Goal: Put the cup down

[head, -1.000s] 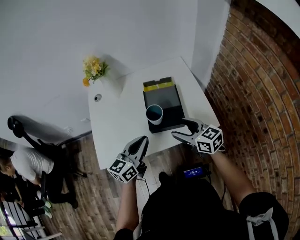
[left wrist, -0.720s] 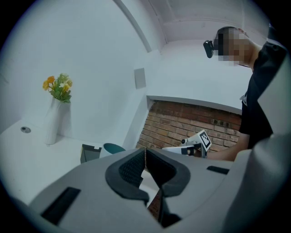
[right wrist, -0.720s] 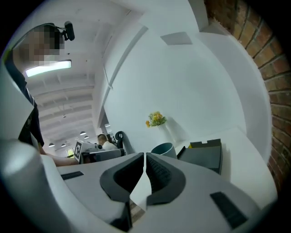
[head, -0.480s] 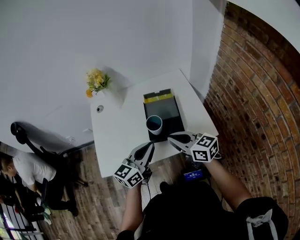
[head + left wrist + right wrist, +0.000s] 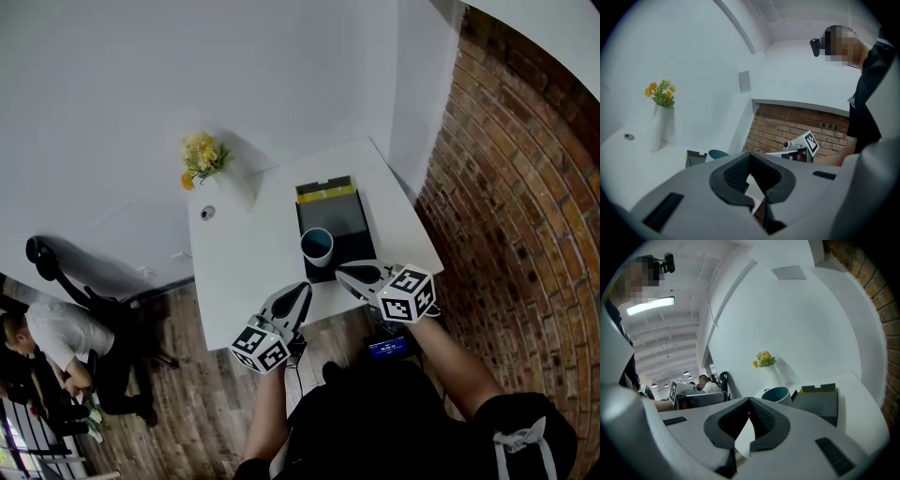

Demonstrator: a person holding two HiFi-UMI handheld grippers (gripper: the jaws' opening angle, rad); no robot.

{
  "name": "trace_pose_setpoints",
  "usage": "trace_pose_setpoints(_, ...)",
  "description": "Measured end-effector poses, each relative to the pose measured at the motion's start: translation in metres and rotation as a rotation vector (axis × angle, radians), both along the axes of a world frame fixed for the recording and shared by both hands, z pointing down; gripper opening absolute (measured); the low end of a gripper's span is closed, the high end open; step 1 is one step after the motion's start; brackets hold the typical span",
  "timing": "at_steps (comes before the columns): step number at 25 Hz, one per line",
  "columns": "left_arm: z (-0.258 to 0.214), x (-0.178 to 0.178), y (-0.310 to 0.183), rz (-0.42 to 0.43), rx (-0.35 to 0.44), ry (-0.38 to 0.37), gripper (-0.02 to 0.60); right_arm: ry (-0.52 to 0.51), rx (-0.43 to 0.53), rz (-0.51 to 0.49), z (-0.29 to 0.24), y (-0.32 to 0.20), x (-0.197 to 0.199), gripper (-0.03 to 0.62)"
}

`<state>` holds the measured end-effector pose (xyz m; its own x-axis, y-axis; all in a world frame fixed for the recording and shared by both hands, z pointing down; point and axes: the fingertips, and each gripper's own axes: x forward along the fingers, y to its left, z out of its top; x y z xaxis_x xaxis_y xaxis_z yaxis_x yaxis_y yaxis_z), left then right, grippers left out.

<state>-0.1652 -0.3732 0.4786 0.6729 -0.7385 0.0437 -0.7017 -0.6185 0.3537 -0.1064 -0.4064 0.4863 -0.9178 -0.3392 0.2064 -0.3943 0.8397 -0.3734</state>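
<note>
The white cup with a blue inside (image 5: 317, 247) stands upright on the front left corner of a dark tray (image 5: 336, 217) on the white table (image 5: 244, 262). Nothing holds it. My right gripper (image 5: 347, 273) is shut and empty, just in front of the tray's near edge and to the cup's right. My left gripper (image 5: 300, 292) hangs at the table's near edge, shut with nothing in it. The cup (image 5: 776, 393) and tray (image 5: 820, 404) lie beyond the jaws in the right gripper view. In the left gripper view the cup (image 5: 718, 153) peeks over that gripper's body.
A white vase of yellow flowers (image 5: 202, 155) and a small round fitting (image 5: 207, 213) are at the table's far left. A brick wall (image 5: 506, 187) runs along the right. A seated person (image 5: 47, 337) and an office chair (image 5: 56, 262) are on the floor at left.
My right gripper went from open beside the cup to shut and drew back toward the table's near edge. The cup stayed on the tray. The left gripper moved slightly forward.
</note>
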Motion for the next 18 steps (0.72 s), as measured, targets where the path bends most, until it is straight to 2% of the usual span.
trace_pose_setpoints(18, 0.0039, 0.0043, 0.0013, 0.024, -0.02, 0.0, 0.008, 0.007, -0.009, 0.022, 0.004, -0.0034, 0.0037, 0.012)
